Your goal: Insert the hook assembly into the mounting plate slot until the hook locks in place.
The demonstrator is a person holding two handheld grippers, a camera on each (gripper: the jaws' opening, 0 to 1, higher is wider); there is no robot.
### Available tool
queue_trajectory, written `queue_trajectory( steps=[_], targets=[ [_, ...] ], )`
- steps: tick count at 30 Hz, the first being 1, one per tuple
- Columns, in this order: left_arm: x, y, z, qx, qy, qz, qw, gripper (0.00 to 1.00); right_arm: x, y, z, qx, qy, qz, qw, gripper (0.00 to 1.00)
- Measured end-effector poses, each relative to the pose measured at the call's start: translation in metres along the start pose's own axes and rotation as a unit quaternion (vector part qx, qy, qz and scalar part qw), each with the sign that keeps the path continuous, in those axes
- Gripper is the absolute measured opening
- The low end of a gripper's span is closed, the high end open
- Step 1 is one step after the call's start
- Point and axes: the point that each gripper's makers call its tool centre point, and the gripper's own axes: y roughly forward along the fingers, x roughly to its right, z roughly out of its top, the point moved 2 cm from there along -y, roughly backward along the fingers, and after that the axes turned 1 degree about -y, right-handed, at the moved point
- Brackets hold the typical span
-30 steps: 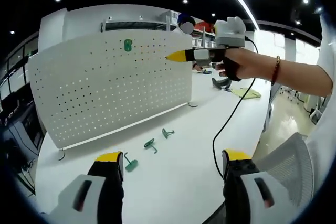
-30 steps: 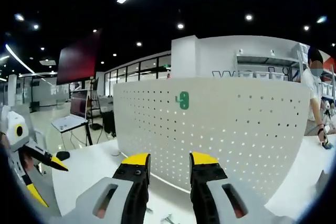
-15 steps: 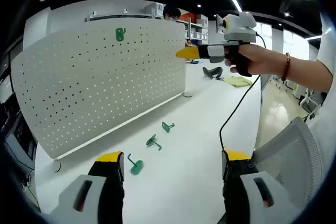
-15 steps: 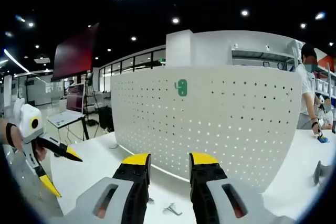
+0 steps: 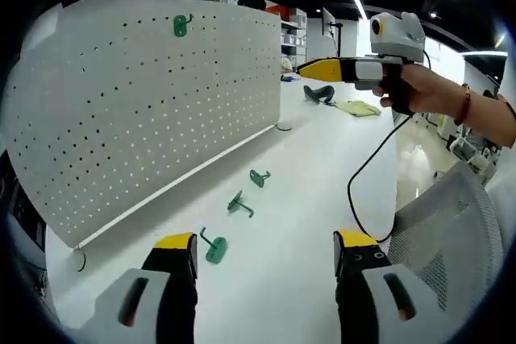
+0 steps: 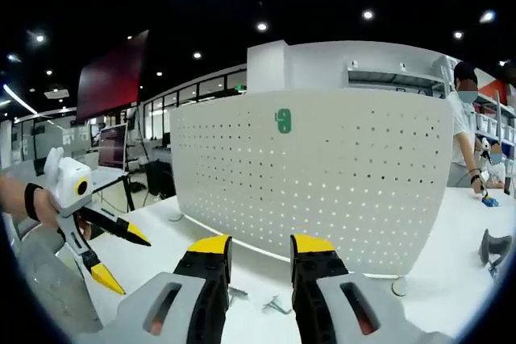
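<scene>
Both tongs are spread and empty—left tongs (image 5: 262,251) low over the green hooks (image 5: 236,203) before the pegboard (image 5: 145,102), right tongs (image 6: 254,251) facing it.

Your plate (image 5: 153,102) stands upright on the white table, a wide white panel peppered with small holes, and there's one green hook (image 5: 182,25) hanging high up on its face, which you can also see near the top of the plate (image 6: 322,175) from the right gripper view as a small green hook (image 6: 283,121). Down on the table in front of the plate you've got three loose green hooks lying in a diagonal row, well apart from the panel: the nearest (image 5: 211,246), the middle one (image 5: 238,204) and the farthest (image 5: 259,177).
</scene>
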Motion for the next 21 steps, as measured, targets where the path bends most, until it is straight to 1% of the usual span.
queue_trajectory(
  steps=[7,11,13,15,16,21],
  targets=[
    [-0.006,0.009,-0.006,-0.019,0.007,-0.011,0.9997,0.67,-0.004,-0.008,-0.013,-0.011,0.01,-0.003,0.9999,0.28],
    [-0.01,0.017,-0.009,-0.028,0.005,-0.016,0.9995,0.65,-0.003,-0.013,-0.018,-0.015,0.015,-0.008,0.9997,0.28],
    [-0.01,0.02,-0.01,-0.035,0.02,-0.02,0.999,0.63,-0.002,-0.015,-0.019,-0.015,0.017,-0.009,0.9997,0.28],
    [-0.011,0.022,-0.01,-0.032,0.021,-0.023,0.999,0.6,-0.003,-0.016,-0.021,-0.02,0.018,-0.007,0.9996,0.28],
    [-0.011,0.025,-0.012,-0.04,0.017,-0.03,0.9986,0.6,-0.003,-0.017,-0.022,-0.02,0.018,-0.008,0.9996,0.28],
    [-0.016,0.035,-0.019,-0.06,0.031,-0.04,0.9969,0.61,-0.004,-0.017,-0.026,-0.025,0.021,-0.006,0.9995,0.28]
  ],
)
